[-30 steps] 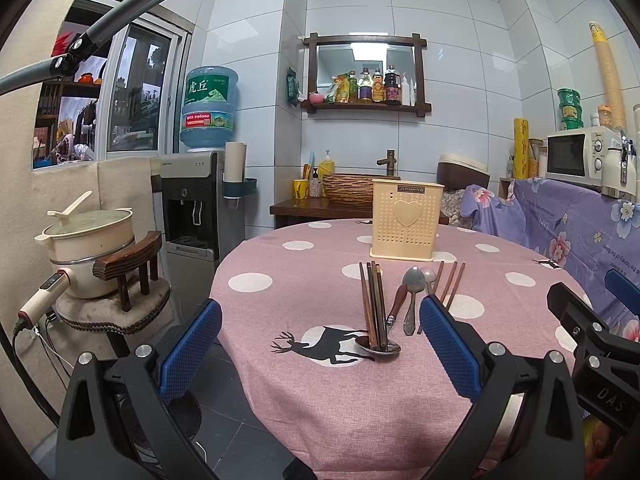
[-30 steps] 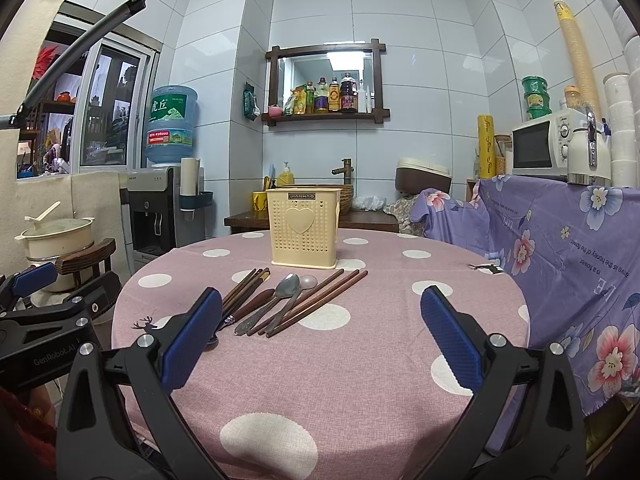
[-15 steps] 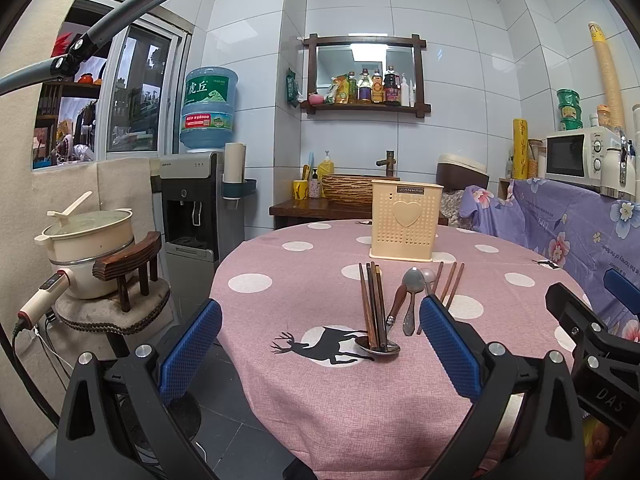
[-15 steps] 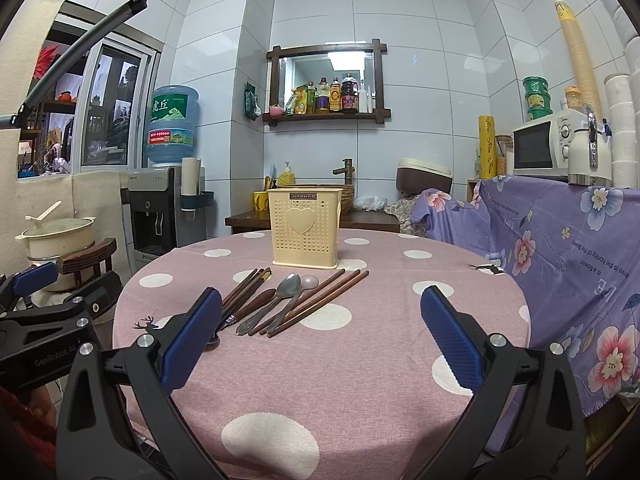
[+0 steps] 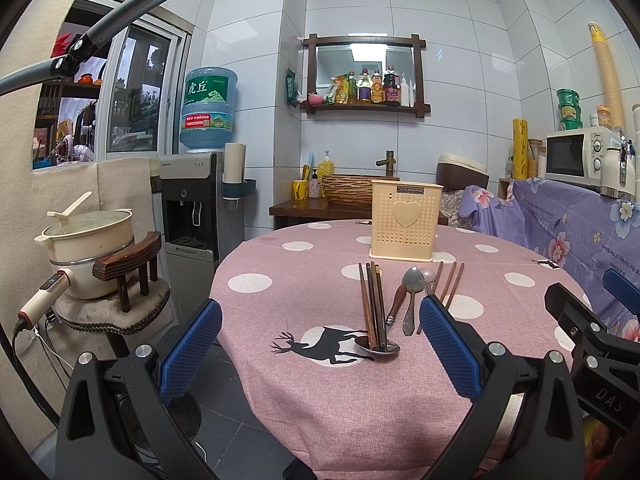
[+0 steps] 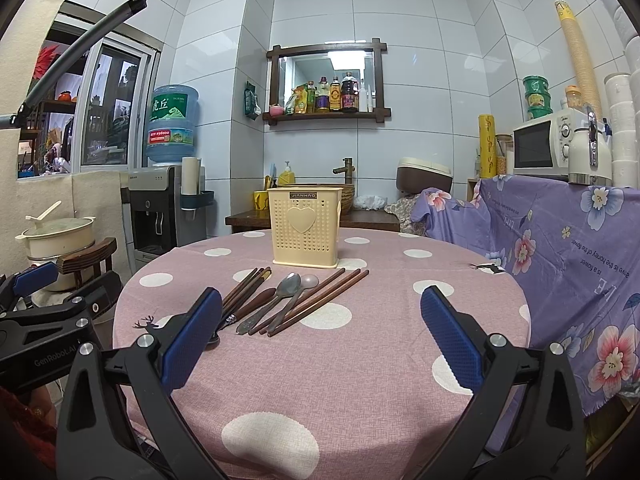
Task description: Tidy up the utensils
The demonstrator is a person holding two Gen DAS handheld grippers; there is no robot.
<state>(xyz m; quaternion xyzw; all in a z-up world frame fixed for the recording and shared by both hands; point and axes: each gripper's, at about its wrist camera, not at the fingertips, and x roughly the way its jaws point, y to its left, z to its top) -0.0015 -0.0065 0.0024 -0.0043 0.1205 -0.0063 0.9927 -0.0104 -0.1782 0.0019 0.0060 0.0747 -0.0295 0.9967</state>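
A cream perforated utensil holder point(image 5: 405, 222) point(image 6: 305, 227) stands upright on the round pink polka-dot table point(image 5: 312, 392) point(image 6: 360, 380). In front of it lie dark chopsticks point(image 5: 371, 307) point(image 6: 244, 285), metal spoons point(image 5: 412, 292) point(image 6: 282, 294) and brown chopsticks point(image 5: 449, 283) point(image 6: 326, 296). One spoon bowl point(image 5: 376, 347) lies under the dark chopsticks' near ends. My left gripper point(image 5: 320, 350) hovers open at the table's near-left edge, empty. My right gripper point(image 6: 320, 340) hangs open over the near table, empty, short of the utensils.
A pot point(image 5: 86, 246) on a stool point(image 5: 120, 304) and a water dispenser point(image 5: 198, 200) stand left of the table. A floral purple cloth point(image 6: 560, 240) covers a counter with a microwave point(image 6: 544, 146) on the right. A wooden sink stand point(image 6: 312, 216) is behind.
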